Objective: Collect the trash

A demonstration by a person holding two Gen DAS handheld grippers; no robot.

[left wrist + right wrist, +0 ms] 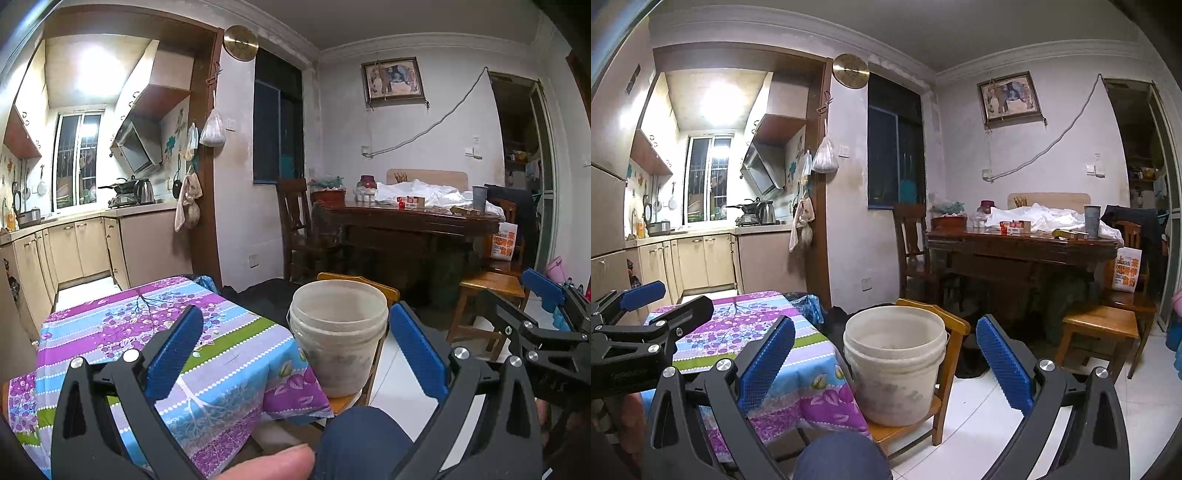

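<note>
A dirty white plastic bucket (338, 332) (894, 363) stands upright on a small wooden chair (955, 325), right beside a table under a purple, blue and green floral cloth (147, 332) (798, 354). My left gripper (295, 311) is open, held in the air short of the bucket with nothing between its blue pads. My right gripper (885, 322) is open too, also short of the bucket and holding nothing. Each gripper shows at the edge of the other's view: the right gripper (550, 304) and the left gripper (665, 301). No loose trash shows on the cloth.
A person's knee (362, 439) in dark blue cloth sits below the grippers. A blue plastic bag (812, 306) lies behind the table. A wooden stool (1100, 325) and a dark dining table (1019, 251) with clutter stand at right on white tiles. The kitchen opens at left.
</note>
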